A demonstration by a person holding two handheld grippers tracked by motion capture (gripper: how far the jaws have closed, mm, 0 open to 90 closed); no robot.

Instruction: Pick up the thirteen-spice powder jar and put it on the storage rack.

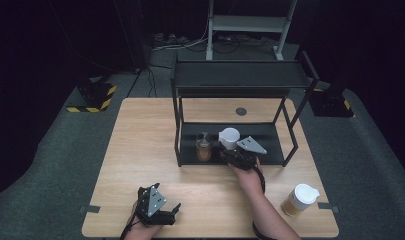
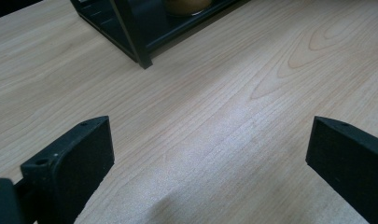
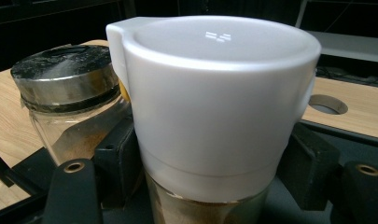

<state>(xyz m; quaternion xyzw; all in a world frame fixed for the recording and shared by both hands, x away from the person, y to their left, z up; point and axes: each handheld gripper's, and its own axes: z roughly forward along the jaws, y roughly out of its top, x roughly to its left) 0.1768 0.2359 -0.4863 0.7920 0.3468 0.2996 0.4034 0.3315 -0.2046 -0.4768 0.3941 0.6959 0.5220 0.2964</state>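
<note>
While the right gripper (image 1: pixel 233 150) clamps the white-lidded jar (image 3: pixel 214 116) on the rack's lower shelf (image 1: pixel 270 145), seemingly beside the metal-lidded jar (image 3: pixel 65 93) to group them, the left gripper (image 1: pixel 176 210) rests open.

The lower shelf of the black rack (image 1: pixel 230 150) is tight on its left half: a metal-lidded glass jar (image 1: pixel 204 146) stands just beside the white-lidded jar (image 1: pixel 229 137), with only a narrow gap between them, and the right gripper (image 1: pixel 238 156) fills the front of that spot. To the right of the white-lidded jar the shelf is bare up to the rack's slanted right legs (image 1: pixel 292 130). The upper shelf (image 1: pixel 240 75) roofs it, so entry is from the front. The table (image 1: pixel 140 150) lies open left of the rack and before the left gripper (image 1: pixel 176 209); a second white-lidded jar (image 1: pixel 300 199) stands near the front right corner.
</note>
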